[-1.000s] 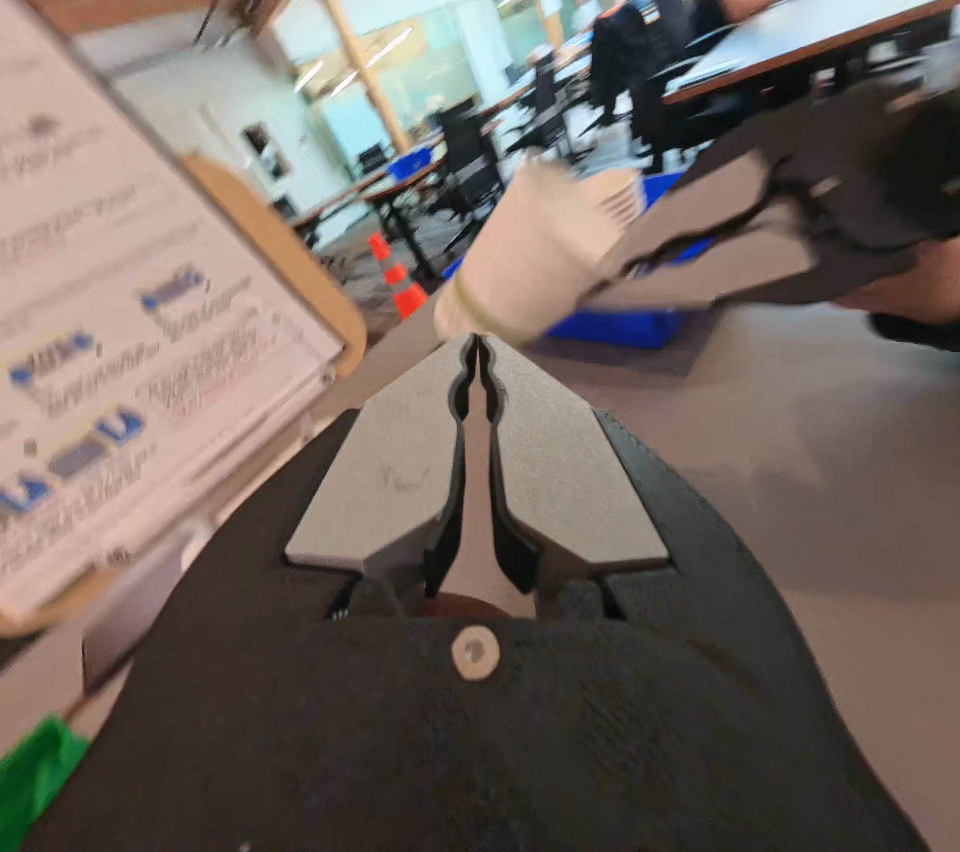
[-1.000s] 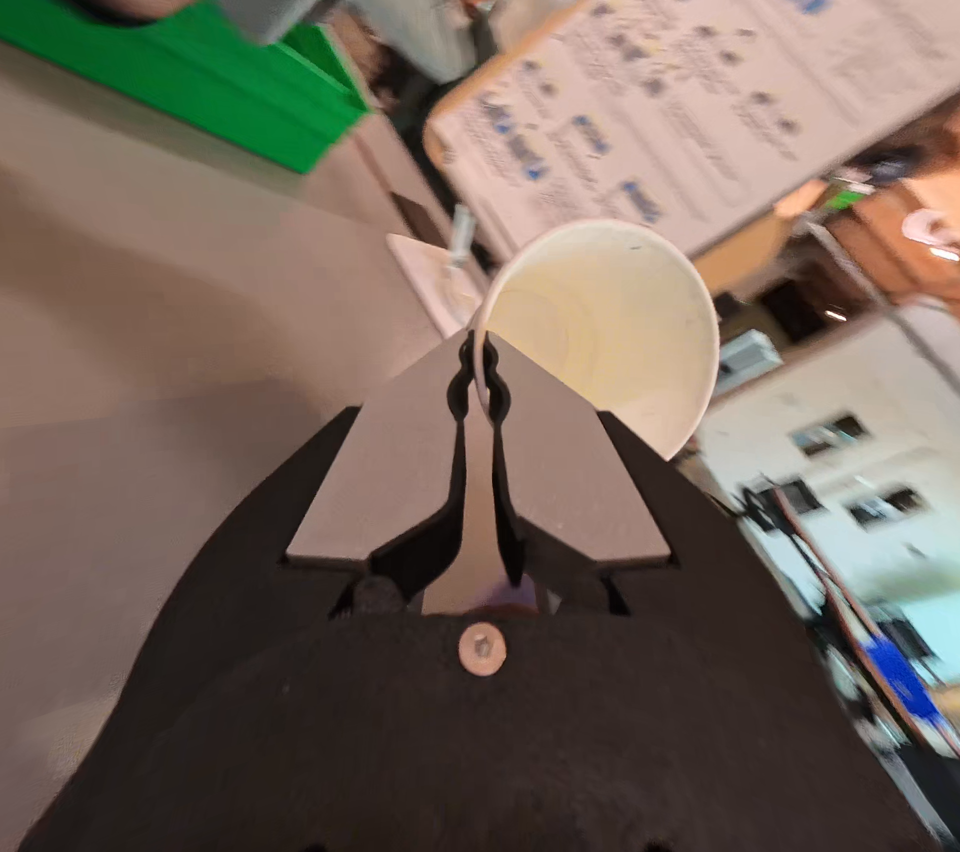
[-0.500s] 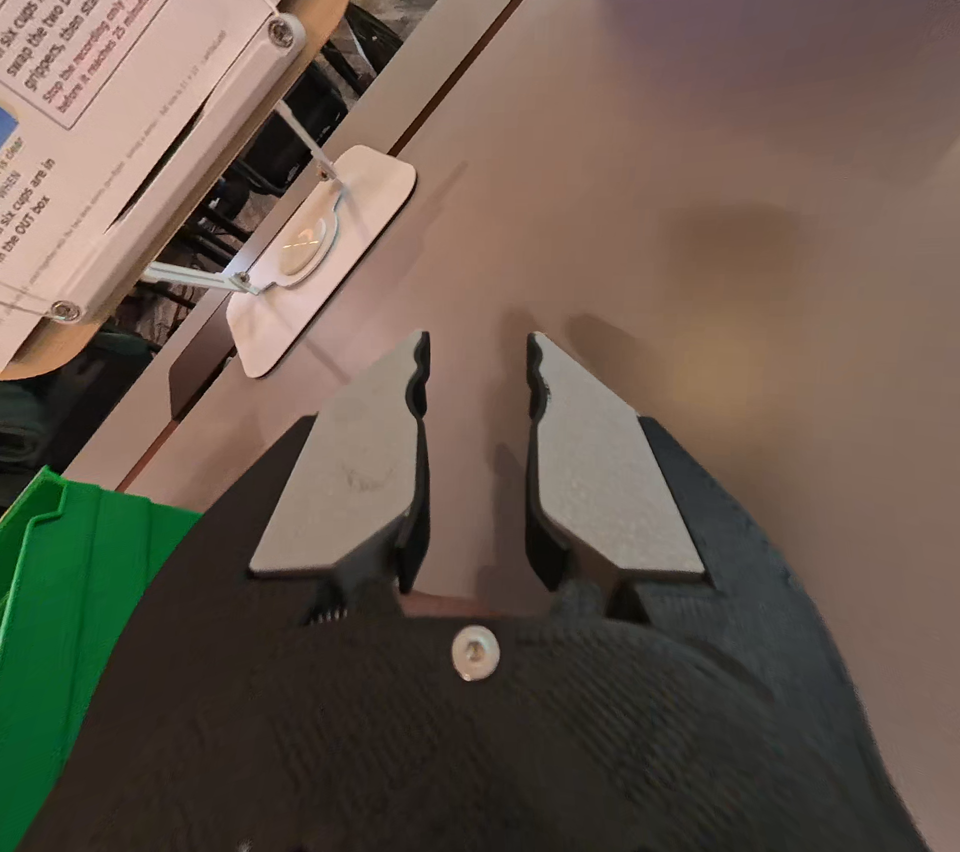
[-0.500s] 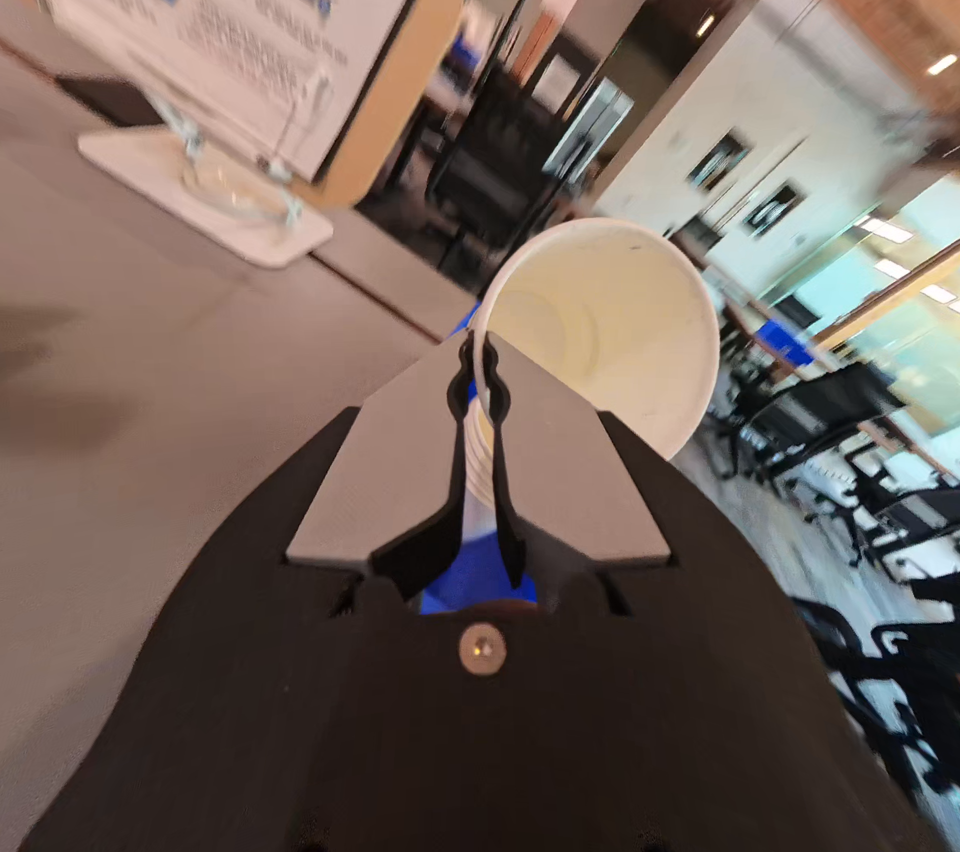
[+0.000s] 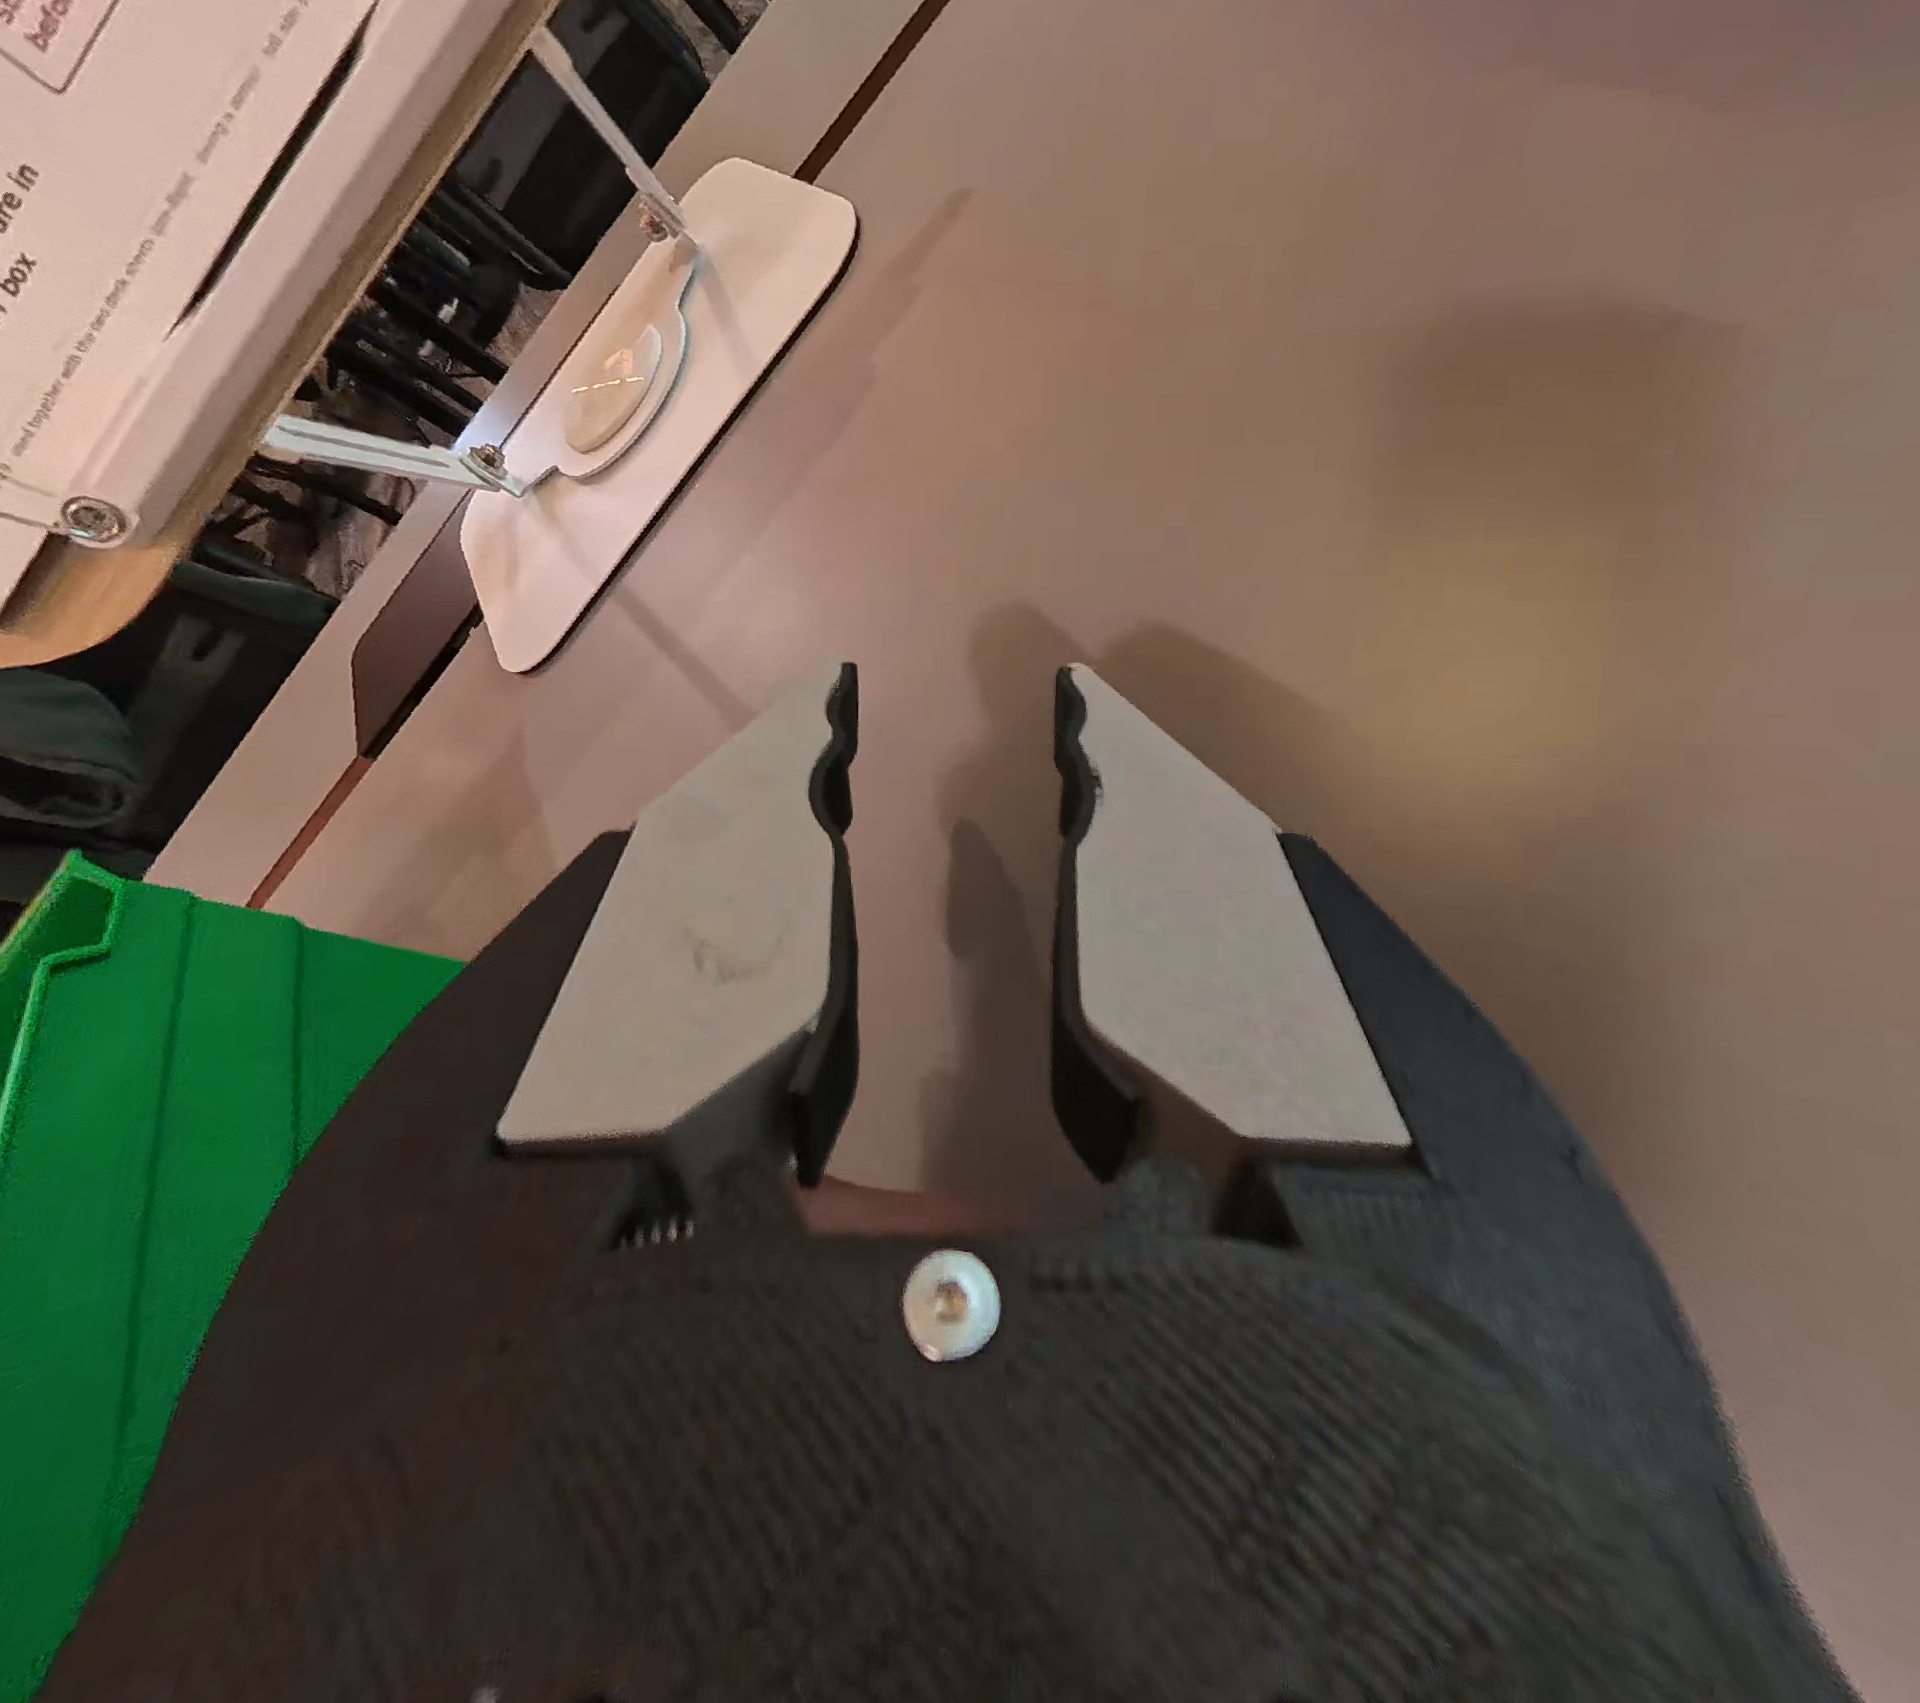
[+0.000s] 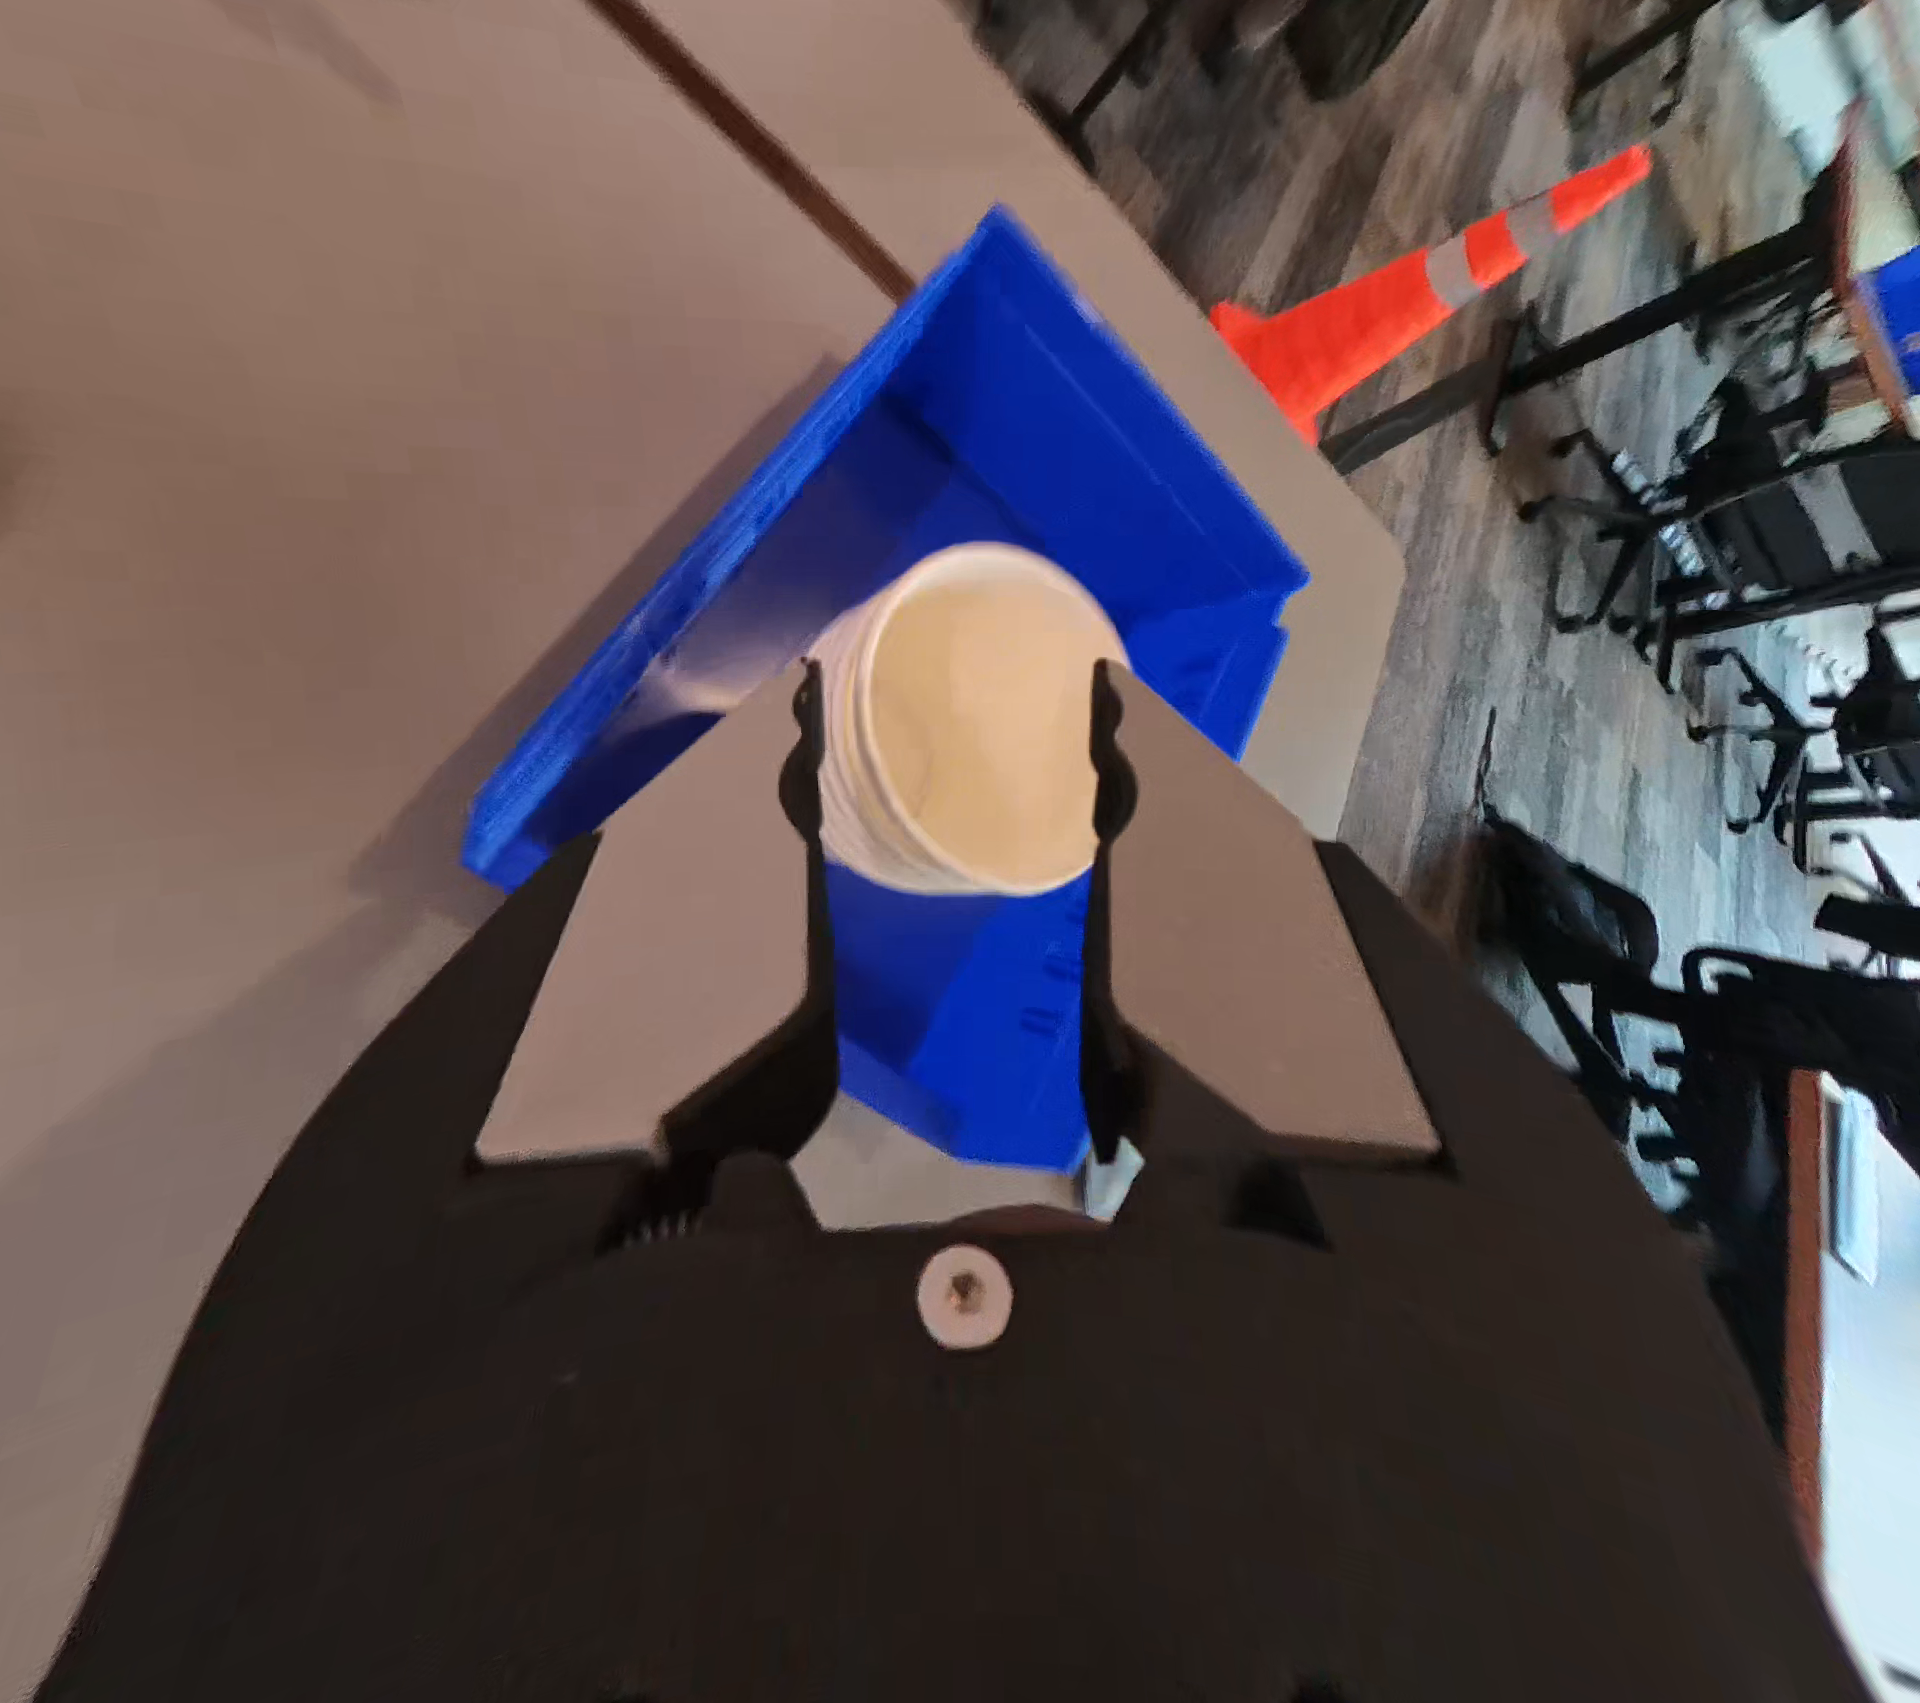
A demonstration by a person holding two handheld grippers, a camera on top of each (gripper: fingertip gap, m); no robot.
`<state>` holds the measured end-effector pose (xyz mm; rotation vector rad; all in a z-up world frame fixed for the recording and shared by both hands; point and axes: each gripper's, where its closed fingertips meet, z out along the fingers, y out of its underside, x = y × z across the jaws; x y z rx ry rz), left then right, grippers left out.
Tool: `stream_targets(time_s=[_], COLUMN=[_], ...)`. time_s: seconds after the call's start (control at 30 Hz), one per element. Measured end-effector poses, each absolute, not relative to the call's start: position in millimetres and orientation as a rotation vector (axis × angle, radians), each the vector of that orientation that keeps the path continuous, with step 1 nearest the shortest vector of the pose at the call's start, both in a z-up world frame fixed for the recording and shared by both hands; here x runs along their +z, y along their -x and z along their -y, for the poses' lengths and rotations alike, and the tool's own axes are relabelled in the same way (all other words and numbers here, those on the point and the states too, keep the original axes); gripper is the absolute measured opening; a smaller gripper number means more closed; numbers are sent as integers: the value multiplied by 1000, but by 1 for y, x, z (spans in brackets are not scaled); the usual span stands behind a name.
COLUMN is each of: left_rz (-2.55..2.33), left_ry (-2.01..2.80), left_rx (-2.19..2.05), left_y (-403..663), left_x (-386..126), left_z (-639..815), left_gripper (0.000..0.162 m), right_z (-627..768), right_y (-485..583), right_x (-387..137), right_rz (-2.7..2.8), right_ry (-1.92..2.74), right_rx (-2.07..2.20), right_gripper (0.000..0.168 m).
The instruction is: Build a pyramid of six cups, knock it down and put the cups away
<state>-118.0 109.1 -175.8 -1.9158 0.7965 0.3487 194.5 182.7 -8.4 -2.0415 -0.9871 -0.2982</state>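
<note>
A nested stack of white paper cups stands mouth-up inside a blue bin on the table, seen in the right wrist view. My right gripper is open just above the bin, its fingertips either side of the stack's rim, not gripping it. My left gripper is open and empty, pointing down at the bare grey-brown table. No cups show in the left wrist view.
A green bin sits at the left gripper's lower left. A white sign stand base with an instruction board stands near the table's far edge. Beyond the table are an orange cone and office chairs. The gap from one gripper's tips to the other's is roughly 35 centimetres. My right tips are about 45 centimetres from the white sign stand base, my left tips only 25 centimetres.
My right gripper carried the cup stack over the blue bin, tilted down and opened, leaving the stack in the bin. My left gripper opened, swung down toward the table and edged closer.
</note>
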Motion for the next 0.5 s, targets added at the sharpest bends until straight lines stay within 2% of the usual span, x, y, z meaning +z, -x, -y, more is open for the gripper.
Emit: stream_targets(time_s=[0.03, 0.1, 0.2, 0.37, 0.4, 0.47, 0.5], left_rz=[-778, -742, -721, -734, -733, -720, -714], left_ry=[1922, 1936, 1951, 1960, 1957, 1957, 1959], left_rx=[332, 305, 296, 336, 337, 334, 329], left_y=[119, 121, 124, 128, 128, 129, 129], left_x=[-175, -175, -177, -182, -182, -181, -181], left_z=[-110, -111, -113, -113, -113, -113, -113], left_gripper=[35, 36, 37, 36, 36, 36, 36], right_z=[-180, -161, -121, -67, -67, -62, -53], right_y=[-184, -148, -84, 11, 21, 34, 41], right_x=[1, 11, -2, -75, -92, -124, -129], right_rz=[967, 979, 1052, 1142, 1130, 1156, 1218], right_ry=[1976, 1843, 1736, 1665, 1642, 1615, 1622], right_rx=[-255, -96, 206, 604, 586, 528, 520], right_gripper=[48, 40, 39, 49, 48, 32, 35])
